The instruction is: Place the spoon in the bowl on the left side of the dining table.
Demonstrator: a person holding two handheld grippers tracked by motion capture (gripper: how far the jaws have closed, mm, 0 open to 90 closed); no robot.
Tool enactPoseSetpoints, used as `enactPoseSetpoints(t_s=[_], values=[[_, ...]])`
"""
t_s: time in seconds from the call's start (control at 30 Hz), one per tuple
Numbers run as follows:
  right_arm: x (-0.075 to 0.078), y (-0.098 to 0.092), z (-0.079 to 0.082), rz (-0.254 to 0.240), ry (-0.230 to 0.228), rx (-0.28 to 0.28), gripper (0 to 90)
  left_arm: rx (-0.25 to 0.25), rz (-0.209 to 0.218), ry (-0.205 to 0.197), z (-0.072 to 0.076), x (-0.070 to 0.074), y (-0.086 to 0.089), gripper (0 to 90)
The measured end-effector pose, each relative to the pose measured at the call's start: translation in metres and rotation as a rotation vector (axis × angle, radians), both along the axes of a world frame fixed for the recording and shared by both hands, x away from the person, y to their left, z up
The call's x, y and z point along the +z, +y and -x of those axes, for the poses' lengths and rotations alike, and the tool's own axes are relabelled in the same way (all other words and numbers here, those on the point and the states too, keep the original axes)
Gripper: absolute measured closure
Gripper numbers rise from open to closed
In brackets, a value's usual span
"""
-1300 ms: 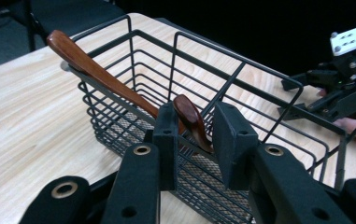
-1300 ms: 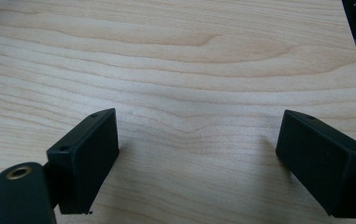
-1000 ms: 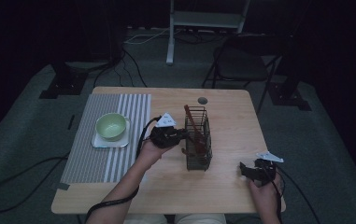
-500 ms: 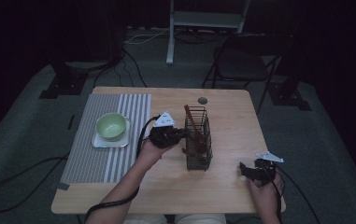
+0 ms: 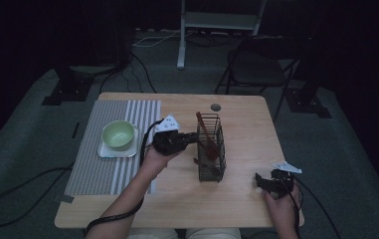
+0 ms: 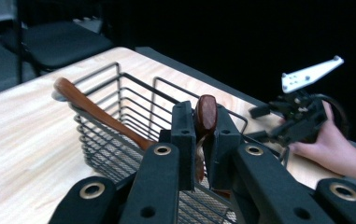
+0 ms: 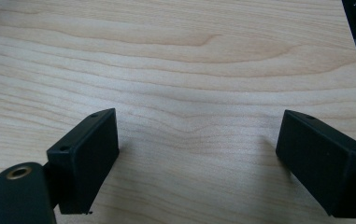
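The dim high view leaves much hard to read: the black wire-mesh utensil basket (image 5: 211, 149) stands near the middle of the pale wooden counter (image 5: 236, 199), and its contents blur into dark shapes. The left gripper view is clearer. There the left claw (image 6: 207, 122) is clamped on the rounded end of a reddish-brown wooden utensil handle (image 6: 206, 112), whose lower part is hidden behind the jaws and the basket's rim. A second brown wooden utensil (image 6: 96, 109) leans across the basket, so two can be counted. The right claw (image 7: 192, 163) stands wide apart over bare wood, holding nothing. One light green bowl (image 5: 118, 134) sits on a white square plate (image 5: 108, 152) upon a grey striped placemat (image 5: 97, 172). No writing is legible anywhere.
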State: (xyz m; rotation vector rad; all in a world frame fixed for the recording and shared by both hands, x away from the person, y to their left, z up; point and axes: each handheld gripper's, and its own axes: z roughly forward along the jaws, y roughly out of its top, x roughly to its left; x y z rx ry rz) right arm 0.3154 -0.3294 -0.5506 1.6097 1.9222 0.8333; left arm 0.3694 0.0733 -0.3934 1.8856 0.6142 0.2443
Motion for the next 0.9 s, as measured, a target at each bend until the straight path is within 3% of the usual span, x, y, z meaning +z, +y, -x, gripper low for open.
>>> enactPoseSetpoints(t_s=[0.57,0.9], values=[[0.000,0.000,0.000,0.000,0.000,-0.001,12.5,0.013,0.021,-0.048,0.011,0.031,0.025,83.5],[0.000,0.000,0.000,0.000,0.001,-0.001,12.5,0.019,0.058,-0.060,0.018,0.046,0.042,83.6]])
